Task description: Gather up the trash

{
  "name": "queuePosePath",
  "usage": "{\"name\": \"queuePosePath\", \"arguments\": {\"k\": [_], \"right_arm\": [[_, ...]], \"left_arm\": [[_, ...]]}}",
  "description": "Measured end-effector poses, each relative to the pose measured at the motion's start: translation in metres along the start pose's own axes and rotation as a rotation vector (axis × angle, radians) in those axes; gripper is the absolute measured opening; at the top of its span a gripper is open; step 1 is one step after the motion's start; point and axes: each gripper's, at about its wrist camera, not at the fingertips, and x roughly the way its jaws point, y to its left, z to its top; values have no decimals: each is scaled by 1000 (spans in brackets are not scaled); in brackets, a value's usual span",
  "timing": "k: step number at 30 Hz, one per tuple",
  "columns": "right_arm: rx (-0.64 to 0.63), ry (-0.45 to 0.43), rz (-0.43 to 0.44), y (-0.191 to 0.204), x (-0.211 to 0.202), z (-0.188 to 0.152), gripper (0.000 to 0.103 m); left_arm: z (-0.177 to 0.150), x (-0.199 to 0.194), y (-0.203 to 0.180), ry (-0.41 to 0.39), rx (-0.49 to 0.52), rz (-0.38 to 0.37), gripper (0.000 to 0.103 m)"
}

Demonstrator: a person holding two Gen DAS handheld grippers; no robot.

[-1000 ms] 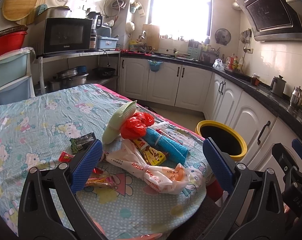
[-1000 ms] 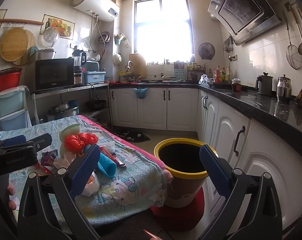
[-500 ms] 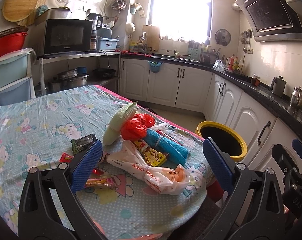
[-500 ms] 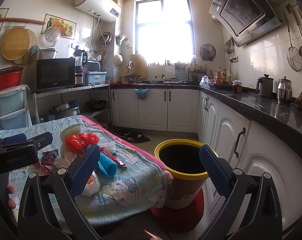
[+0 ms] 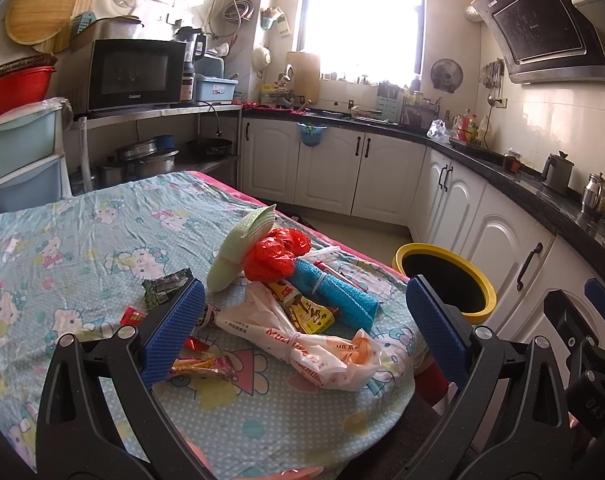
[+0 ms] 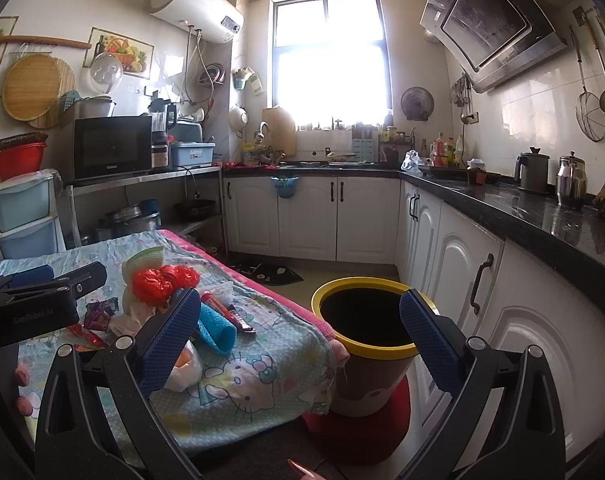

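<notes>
Basically nothing has changed over the last second: both views sit almost as they did, both claws stay wide and empty, and none of the rubbish has shifted. So no pick has started; I'd put the task at its very beginning, with everything yet to be collected.

Largest first. Table (image 5: 82, 240) with the cartoon-cat cloth carries all the trash, bunched near its right-hand edge. Bin (image 5: 446, 284), yellow rim, dark inside, stands on the floor just beside that edge, on a red base in the right view. Its bottom is too dark to see; no trash shows in it.

Pile, big to small:
- white plastic bag (image 5: 302, 340), knotted, lying nearest the camera
- pale green foam net (image 5: 238, 252), leaning on the red bag
- red plastic bag (image 5: 274, 254), crumpled, touching the blue roll
- blue roll (image 5: 334, 296), banded in the middle, pointing toward the bin
- yellow-red packet (image 5: 306, 312), tucked between the white bag and the blue roll
- dark wrapper (image 5: 166, 286) and small red wrapper (image 5: 133, 315), a little apart on the left
- striped candy wrapper (image 5: 200, 364), partly hidden behind the left finger

Left gripper (image 5: 302, 336) hovers above the pile, jaws spread with the white bag between them in view. Right gripper (image 6: 298, 340) hangs off the table edge, jaws spread, framing the bin mouth.

My guess: white bag goes first, since it's closest and easiest to pinch at the knot.
</notes>
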Motion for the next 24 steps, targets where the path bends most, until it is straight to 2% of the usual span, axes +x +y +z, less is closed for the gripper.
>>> {"name": "queuePosePath", "arguments": {"k": [7, 12, 24], "right_arm": [[-13, 5, 16, 3, 0, -2, 97], [-40, 45, 60, 8, 11, -3, 97], [-163, 122, 280, 62, 41, 2, 97]], "left_arm": [[6, 2, 6, 12, -10, 7, 93], [14, 6, 26, 35, -49, 27, 93], [31, 6, 95, -28, -159, 176, 93]]}}
